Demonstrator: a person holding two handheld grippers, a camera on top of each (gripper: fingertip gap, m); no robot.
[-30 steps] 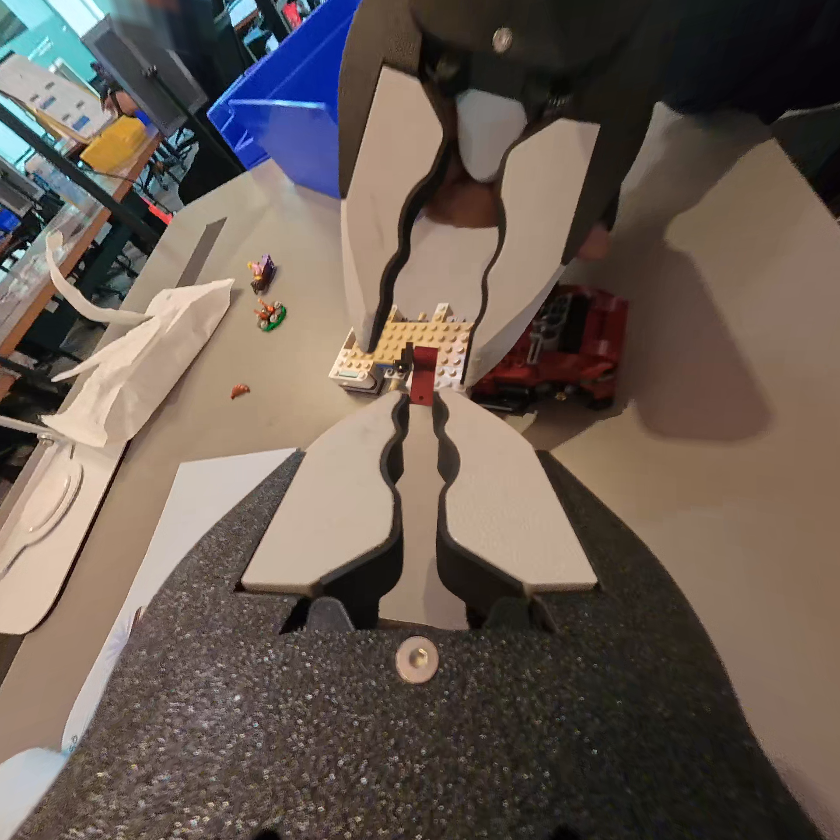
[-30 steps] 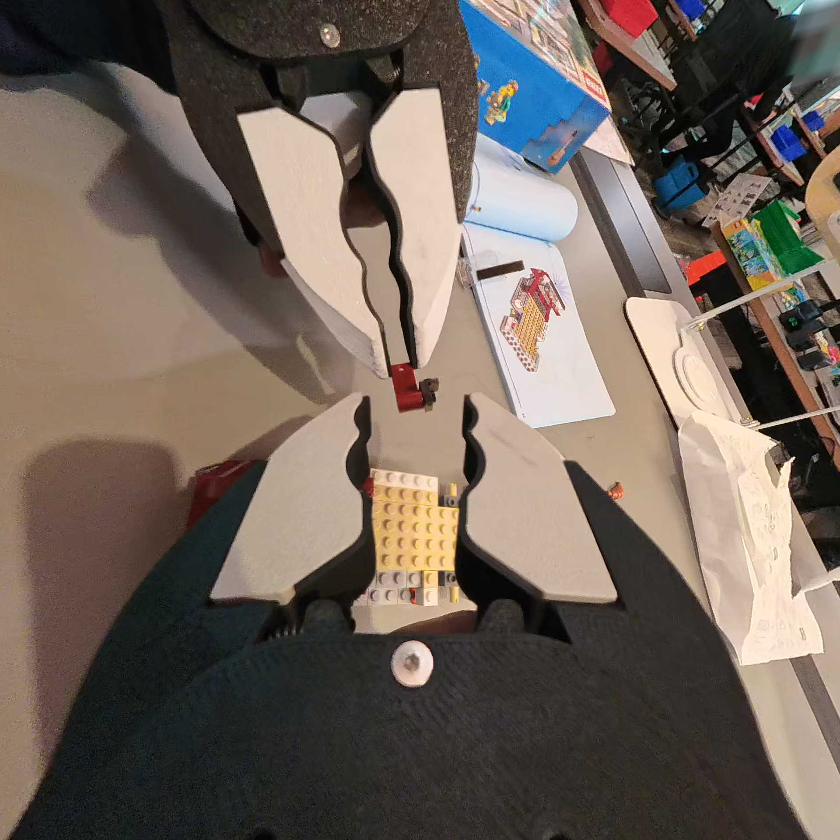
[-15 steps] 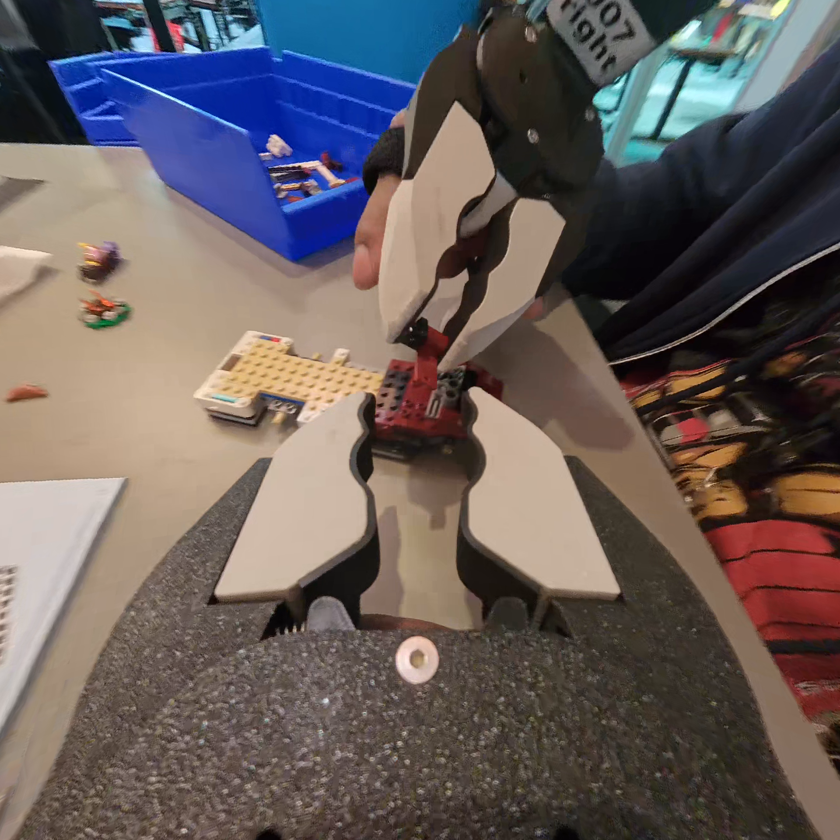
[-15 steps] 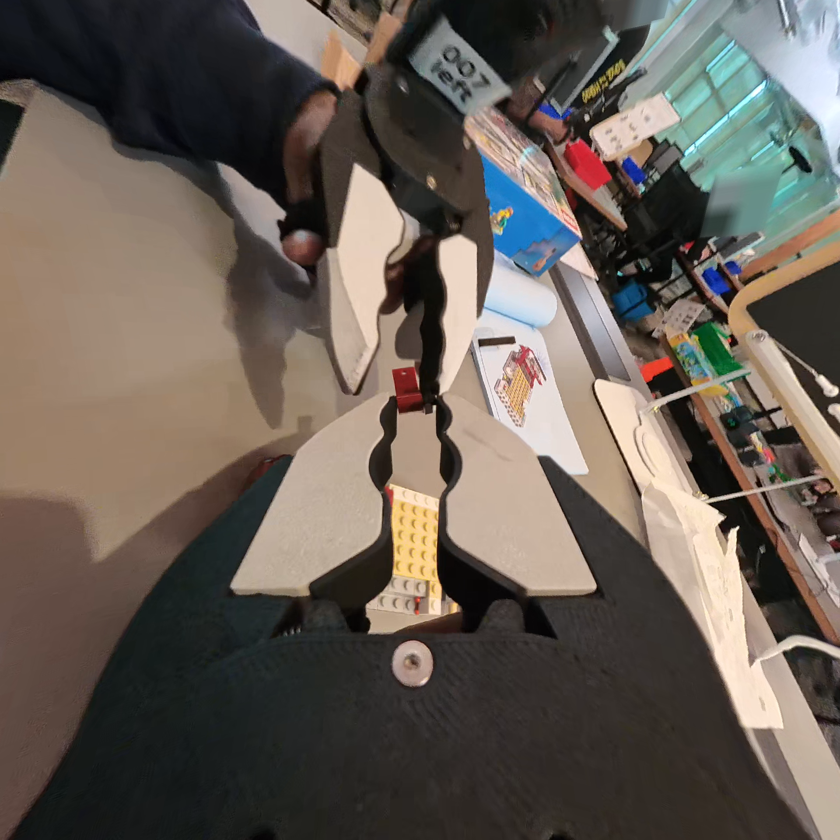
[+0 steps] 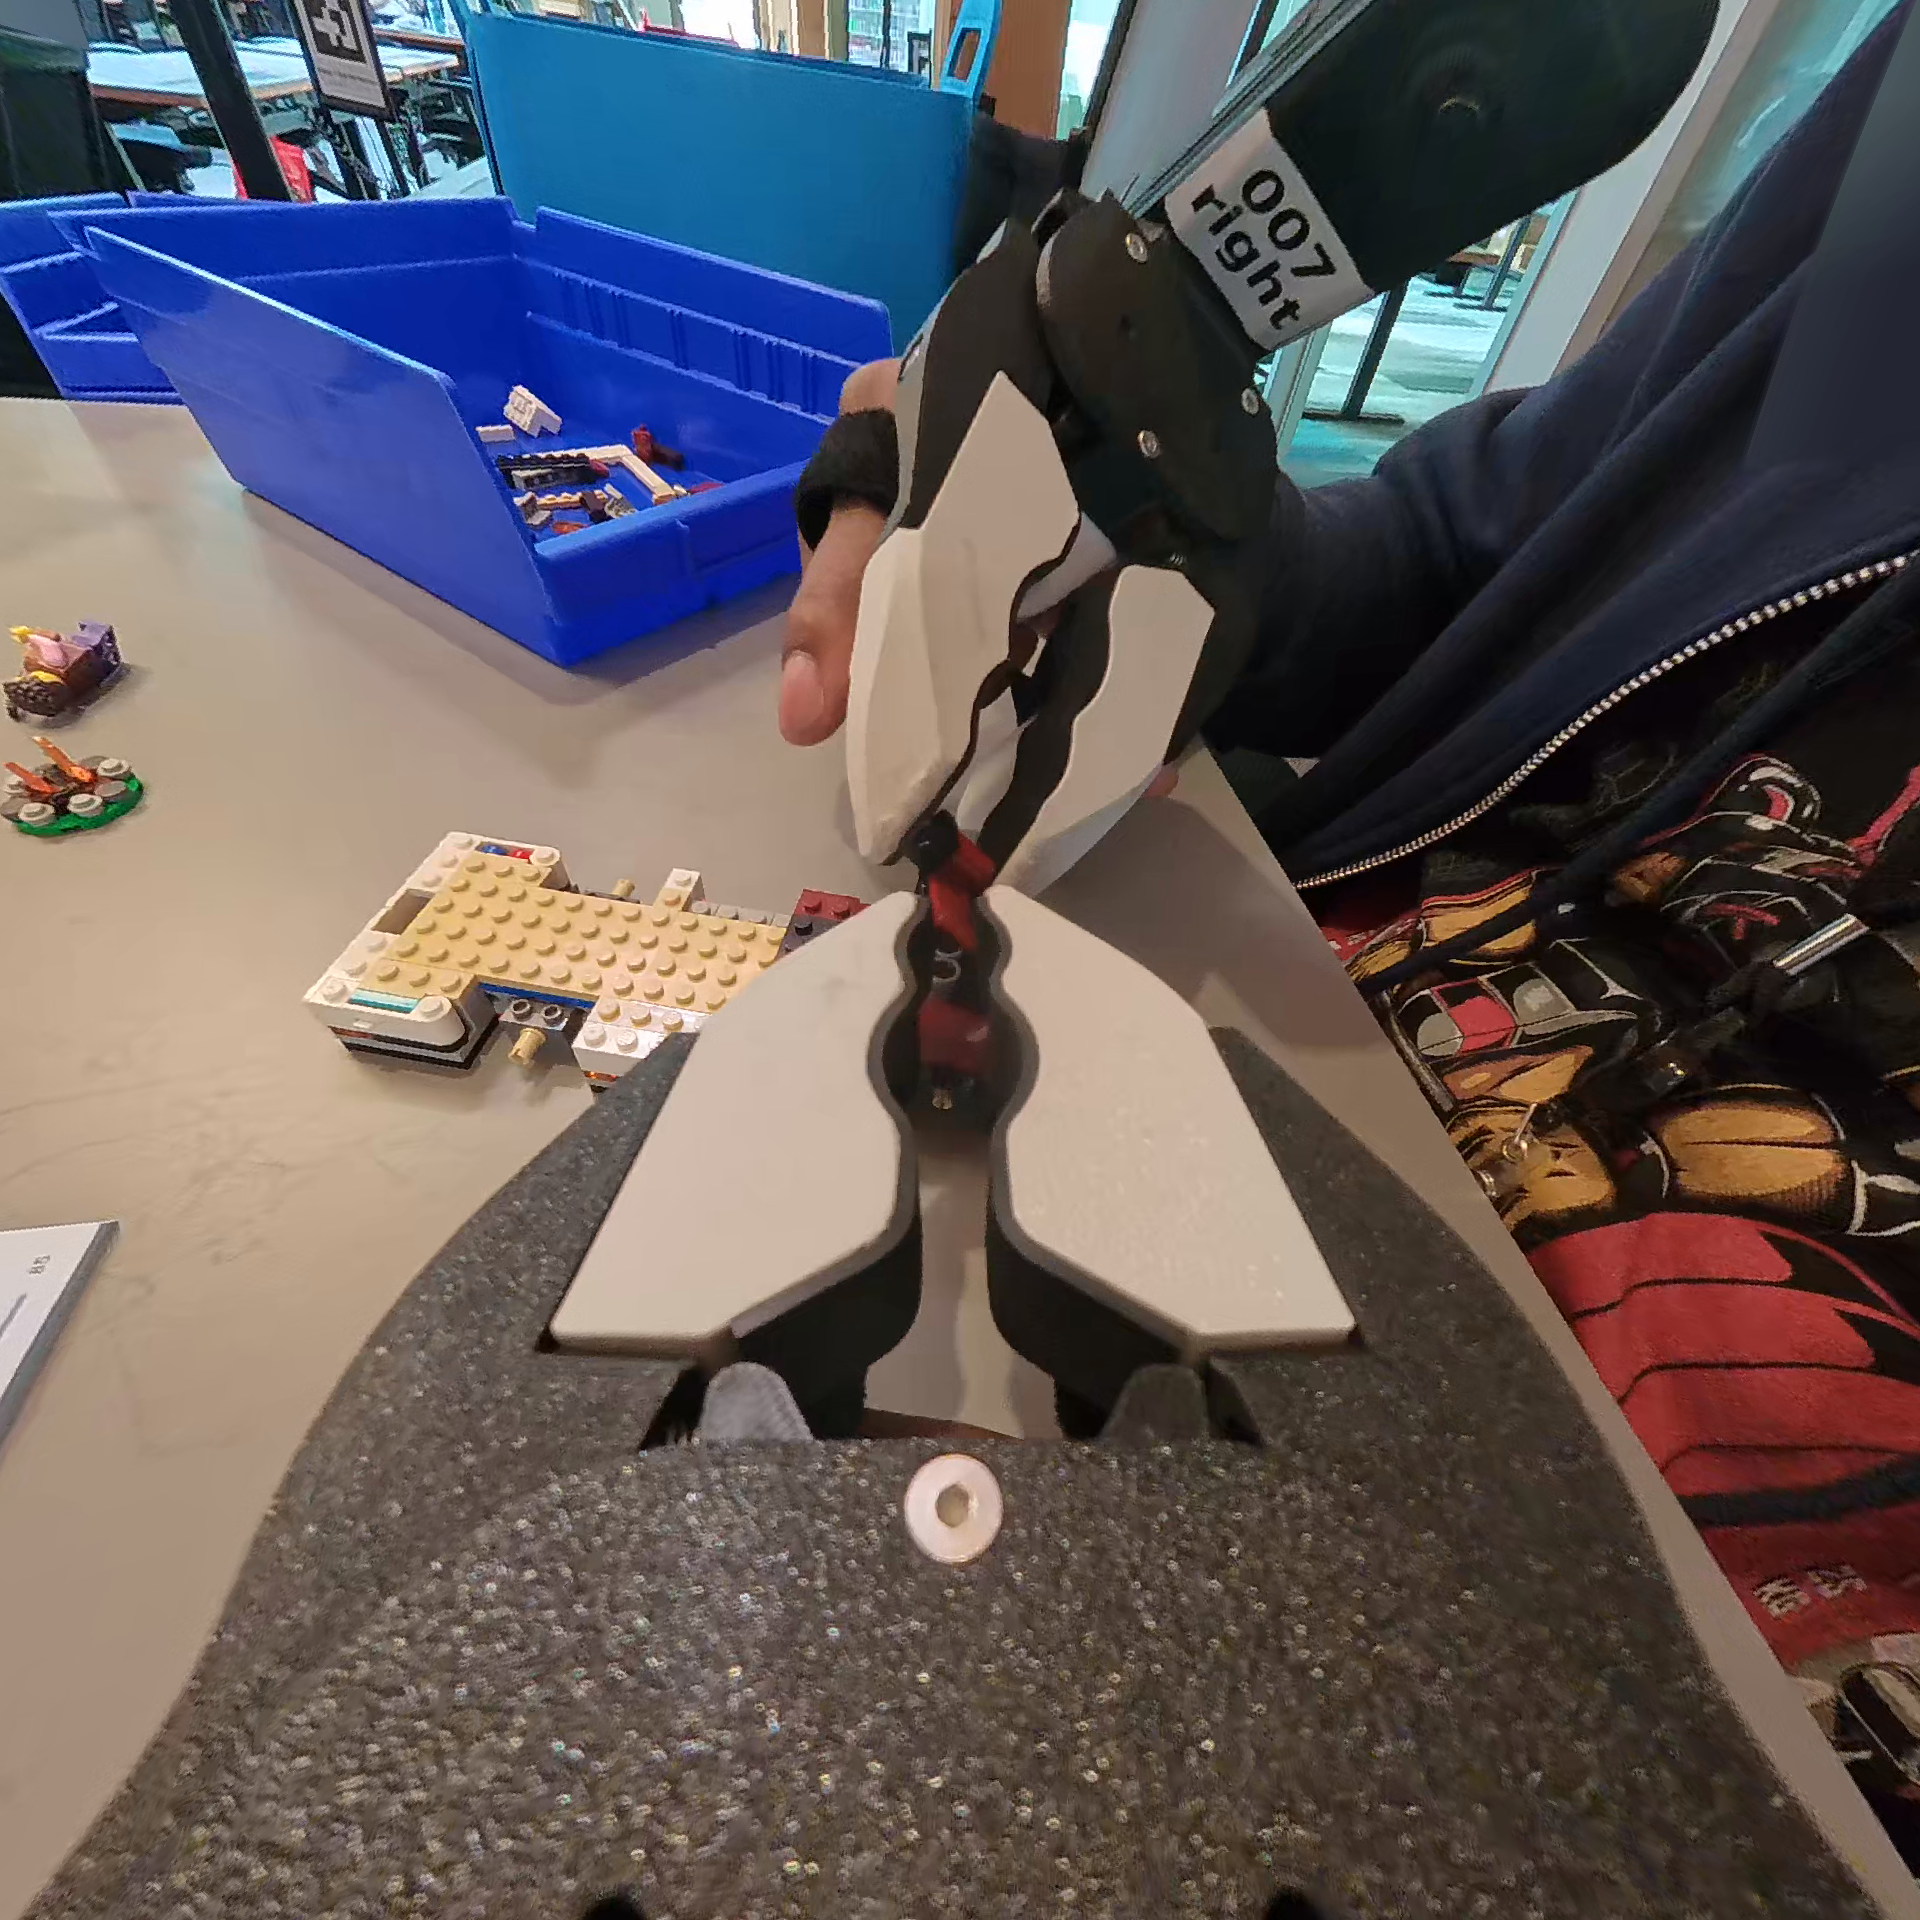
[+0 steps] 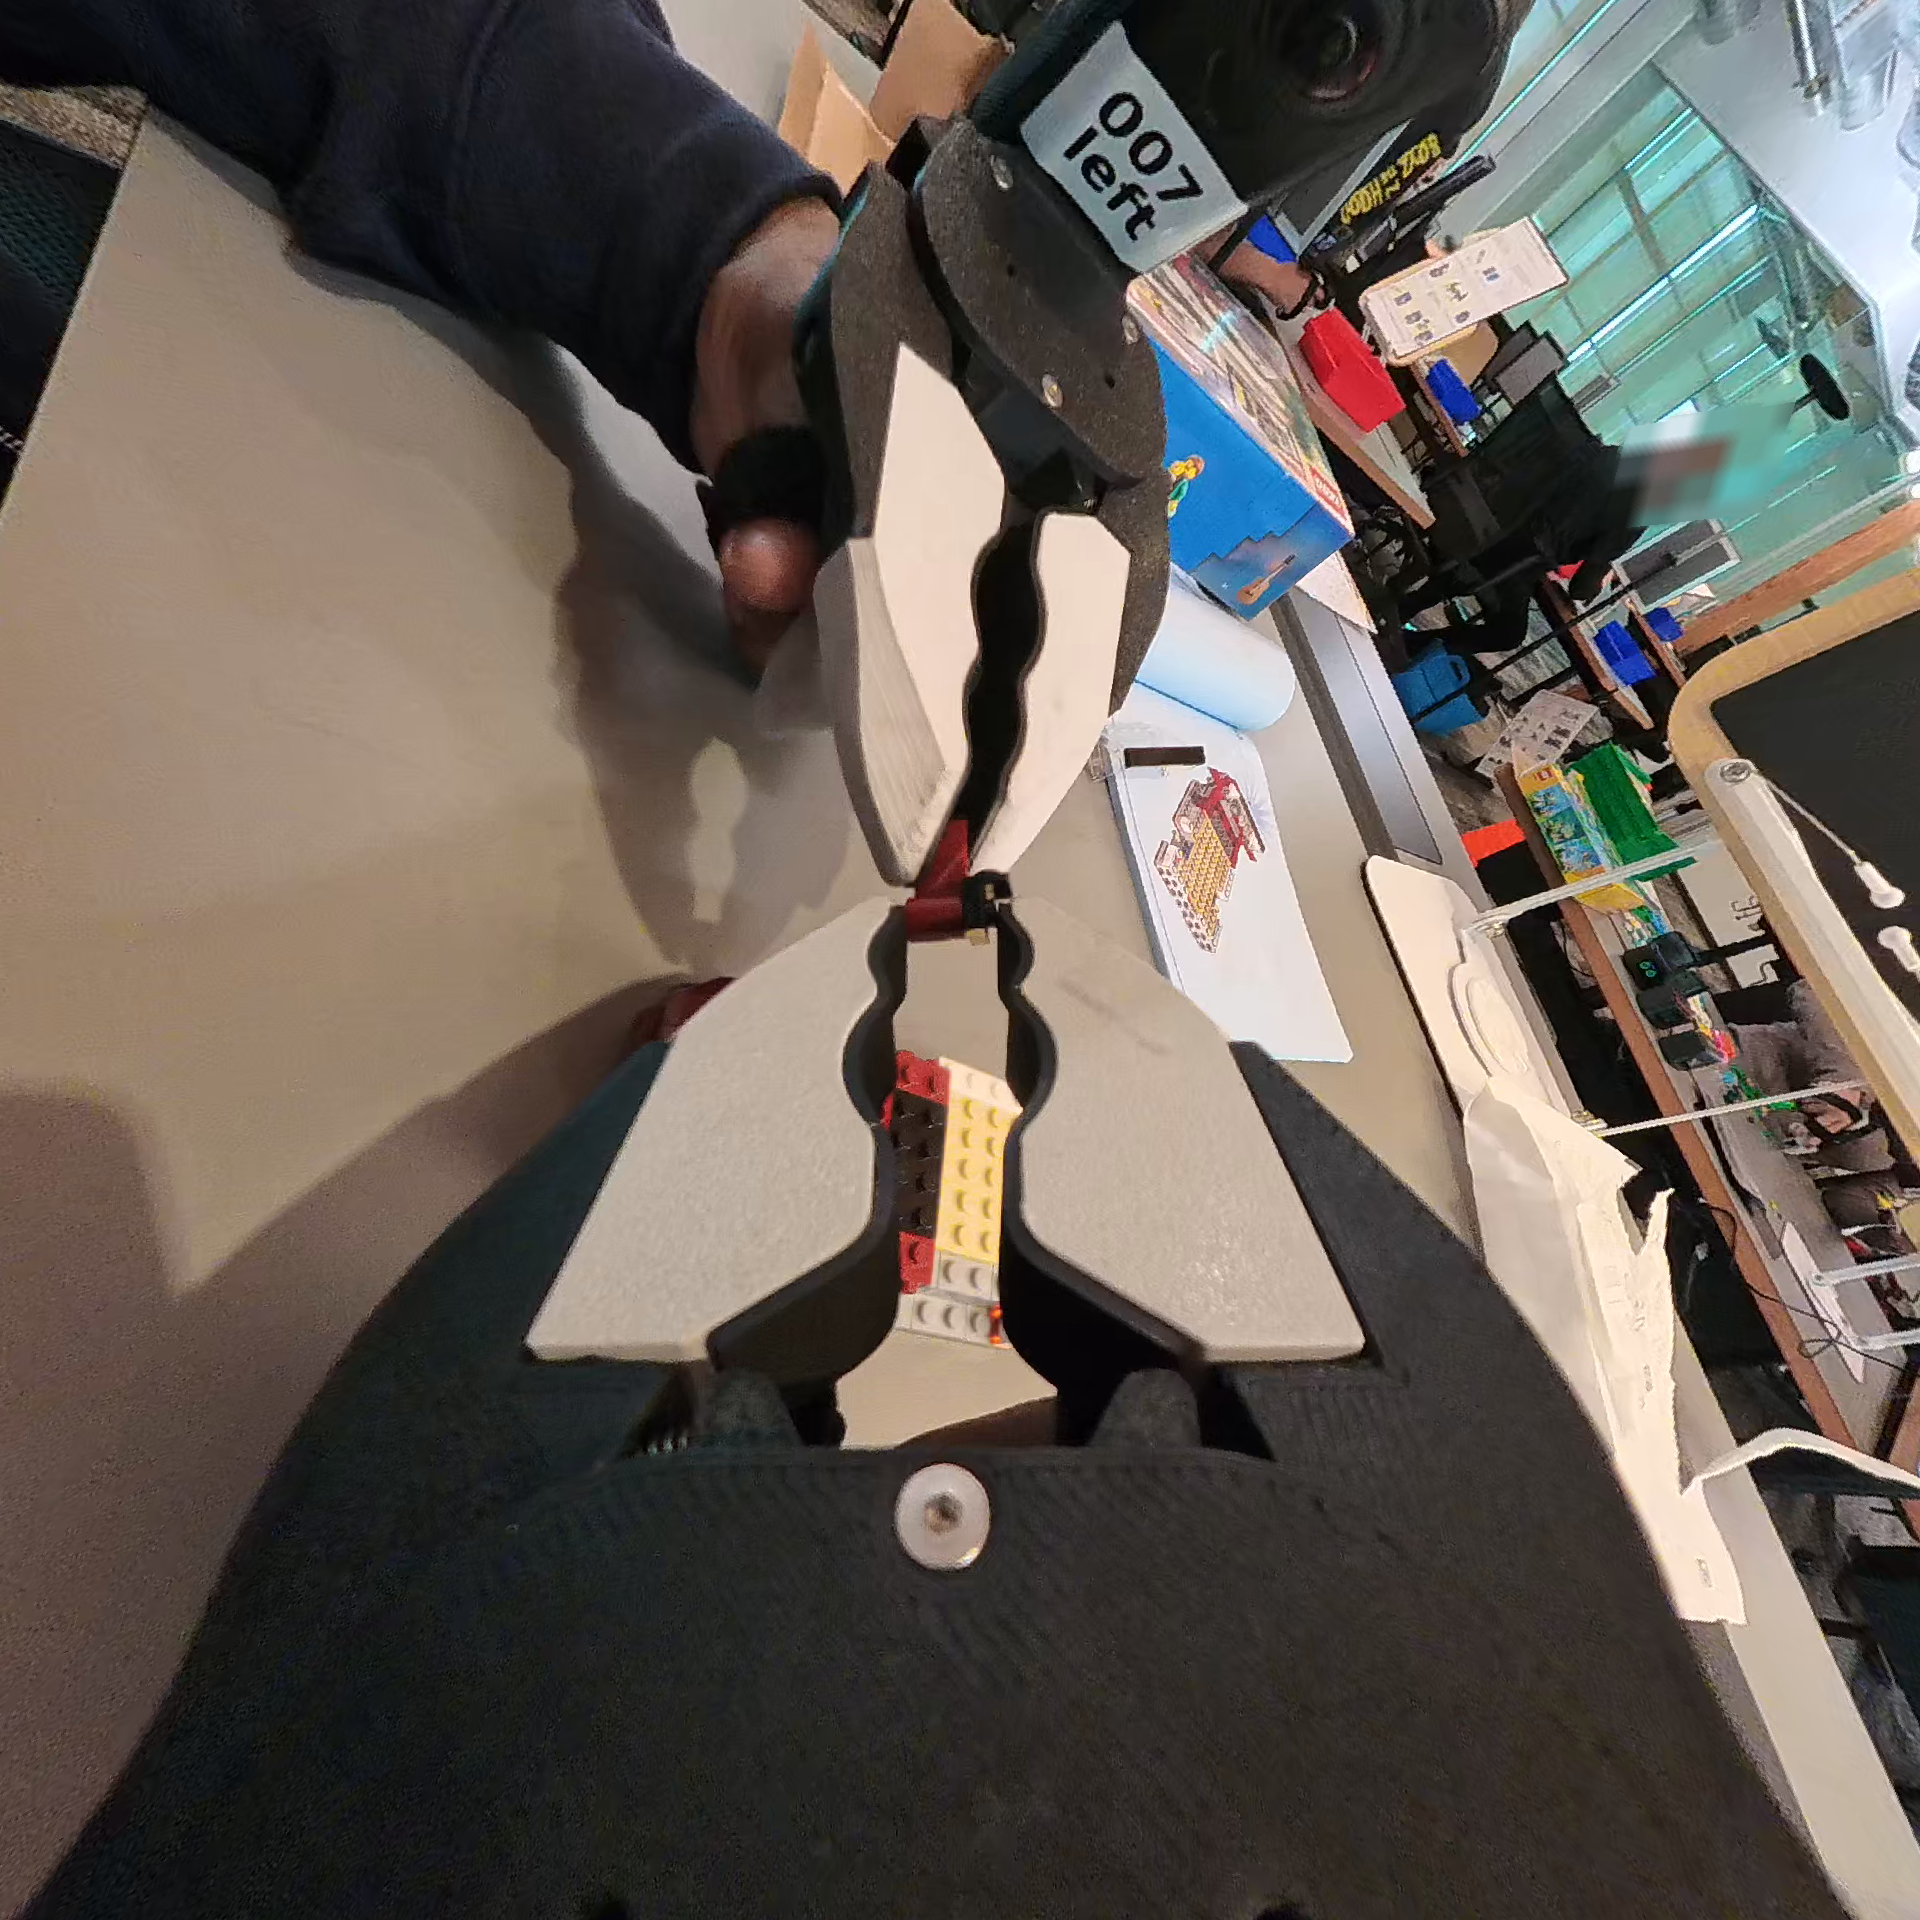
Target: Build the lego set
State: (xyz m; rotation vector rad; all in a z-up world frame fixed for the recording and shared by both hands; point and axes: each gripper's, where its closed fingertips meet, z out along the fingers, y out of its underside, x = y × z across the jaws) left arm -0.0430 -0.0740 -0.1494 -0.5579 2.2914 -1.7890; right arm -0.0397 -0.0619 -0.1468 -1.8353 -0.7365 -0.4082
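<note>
So both claws are pinching the same tiny dark red brick piece in mid-air, just above the counter near its edge on the person's side. Left claw is clamped on the lower red part, right claw has its tips squeezed on the upper end with the little black bit.

What could go wrong: the piece is really small and each claw only has a sliver of it, so any twist or pull between the two hands could pop it loose or snap the parts apart, and it could drop off the counter edge.

Left wrist view shows the tan studded plate build lying just beside the claws, plus the blue bin toward the far side. Right wrist view shows the open instruction booklet and crumpled paper bag instead, and the black bit sticking out sideways.
</note>
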